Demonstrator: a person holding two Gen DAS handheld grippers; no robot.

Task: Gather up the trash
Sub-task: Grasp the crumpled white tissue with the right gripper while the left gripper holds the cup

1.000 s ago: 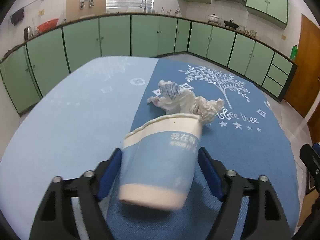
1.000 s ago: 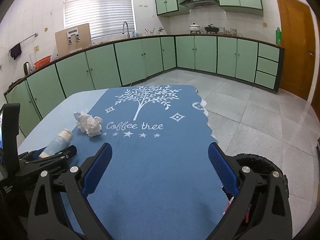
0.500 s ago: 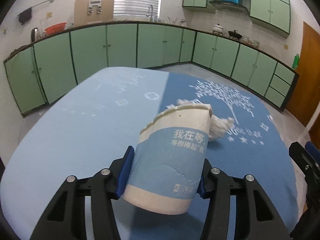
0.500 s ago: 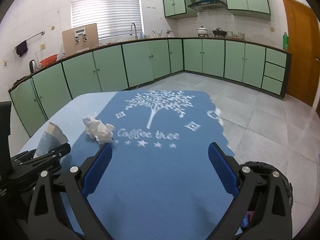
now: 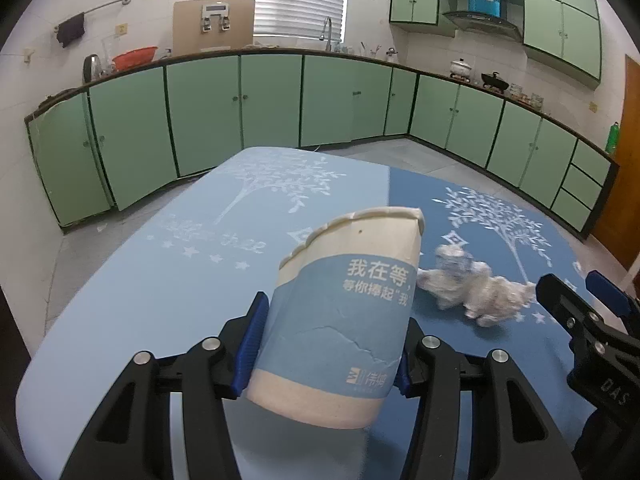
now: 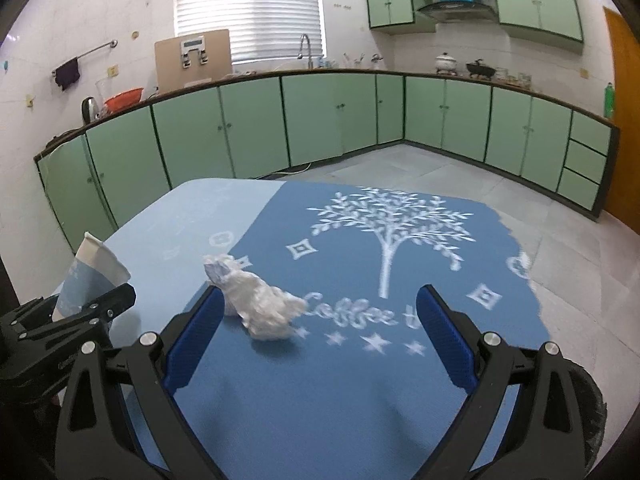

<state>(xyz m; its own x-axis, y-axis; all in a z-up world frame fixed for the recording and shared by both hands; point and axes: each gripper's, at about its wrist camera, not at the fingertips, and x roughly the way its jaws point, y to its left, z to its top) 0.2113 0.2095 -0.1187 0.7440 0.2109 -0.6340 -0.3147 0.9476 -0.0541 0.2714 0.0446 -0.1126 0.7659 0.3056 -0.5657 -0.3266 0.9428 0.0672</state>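
My left gripper (image 5: 330, 344) is shut on a crumpled blue and white paper cup (image 5: 344, 312) and holds it tilted above the table. The cup also shows at the left of the right wrist view (image 6: 92, 276). A crumpled white tissue wad (image 6: 258, 302) lies on the dark blue part of the tablecloth (image 6: 360, 380). It also shows in the left wrist view (image 5: 476, 290). My right gripper (image 6: 320, 340) is open and empty, low over the cloth, with the wad just ahead by its left finger (image 6: 196, 332).
The table's far and right edges (image 6: 520, 248) drop to a tiled floor. Green cabinets (image 6: 320, 116) line the walls. A dark round object (image 6: 588, 412) shows below the table's right edge. The right gripper shows in the left wrist view (image 5: 588, 320).
My left gripper closed on the cup, lifted it and swung left. My right gripper moved forward and left toward the tissue wad, staying open.
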